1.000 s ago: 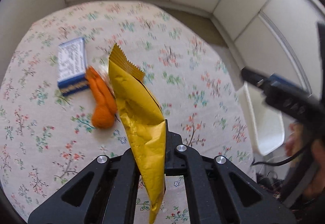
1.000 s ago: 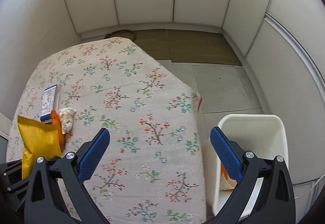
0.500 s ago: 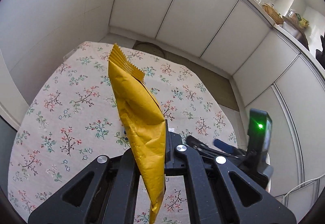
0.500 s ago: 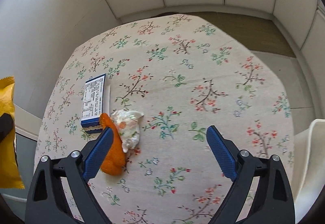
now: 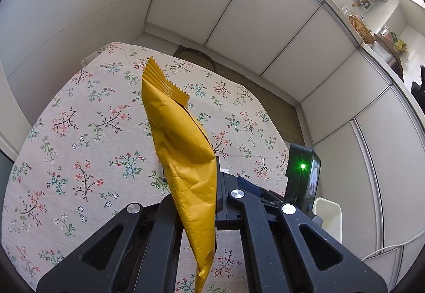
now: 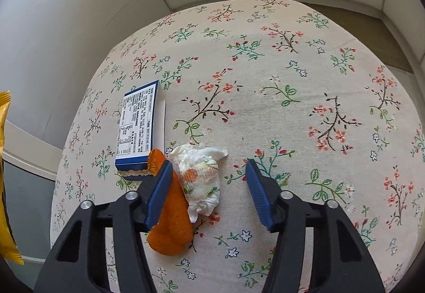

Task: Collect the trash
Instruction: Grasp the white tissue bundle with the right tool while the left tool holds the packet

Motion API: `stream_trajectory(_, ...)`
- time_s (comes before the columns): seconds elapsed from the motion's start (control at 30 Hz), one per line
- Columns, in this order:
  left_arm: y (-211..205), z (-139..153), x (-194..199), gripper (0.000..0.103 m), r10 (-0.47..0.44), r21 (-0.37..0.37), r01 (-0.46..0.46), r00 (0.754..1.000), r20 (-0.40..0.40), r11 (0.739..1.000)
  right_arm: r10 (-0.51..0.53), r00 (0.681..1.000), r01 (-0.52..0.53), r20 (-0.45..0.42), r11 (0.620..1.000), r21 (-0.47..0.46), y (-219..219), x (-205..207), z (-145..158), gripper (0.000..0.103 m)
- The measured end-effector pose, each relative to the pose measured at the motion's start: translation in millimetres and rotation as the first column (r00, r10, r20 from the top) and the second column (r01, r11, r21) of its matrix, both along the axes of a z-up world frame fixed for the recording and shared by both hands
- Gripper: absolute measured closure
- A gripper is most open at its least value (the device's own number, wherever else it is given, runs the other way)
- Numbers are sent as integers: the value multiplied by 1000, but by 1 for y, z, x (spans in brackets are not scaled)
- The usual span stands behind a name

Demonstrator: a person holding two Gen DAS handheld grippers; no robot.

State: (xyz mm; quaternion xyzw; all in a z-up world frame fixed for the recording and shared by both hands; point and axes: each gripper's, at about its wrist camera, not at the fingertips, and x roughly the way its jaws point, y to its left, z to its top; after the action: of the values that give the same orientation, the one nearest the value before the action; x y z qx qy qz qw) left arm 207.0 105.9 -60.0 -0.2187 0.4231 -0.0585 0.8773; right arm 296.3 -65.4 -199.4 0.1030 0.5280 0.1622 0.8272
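closing my right jaws [image 6: 205, 188] around the crumpled tissue [image 6: 200, 177] on the desk [image 6: 292, 107], i may snag the orange peel [image 6: 170, 226] beside it. my left jaws [image 5: 196, 202] clamp the yellow wrapper [image 5: 183, 157], raised above the desk.

Left gripper [image 5: 216, 181] jaws clamped; right gripper [image 6: 207, 186] jaws closing.

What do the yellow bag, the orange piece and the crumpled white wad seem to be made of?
Yellow bag: thin plastic or foil film, matte, judging by its sharp creases and zigzag-cut top edge. Orange piece: looks like fruit peel, dull and pitted, with a paler inner rim; uncertain. Crumpled white wad: soft printed paper, likely a napkin, given its loose folds and flower print.
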Motion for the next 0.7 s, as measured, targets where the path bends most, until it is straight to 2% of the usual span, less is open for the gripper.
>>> stream_trajectory(0.03, 0, 0, 0, 103, 2, 0, -2, 1000, -2, 1000, 10, 1000, -10, -5, 1000, 12, 1, 0, -2, 70)
stream_trajectory(0.07, 0, -1, 0, 103, 4, -1, -4, 1000, -3, 1000, 15, 1000, -14, -11, 999, 35, 0, 0, -2, 73)
stream_trajectory(0.23, 2, 0, 0, 103, 22, -10, -22, 1000, 0, 1000, -24, 1000, 23, 12, 996, 82, -11, -5, 10, 74)
stream_trajectory(0.37, -2, 4, -1, 103, 25, -6, -25, 1000, 14, 1000, -44, 997, 38, 65, 995, 92, -21, -11, 33, 74)
stream_trajectory(0.7, -14, 13, -3, 103, 13, 11, -14, 999, 44, 1000, -96, 979, 84, 180, 994, 76, -52, -32, 82, 74)
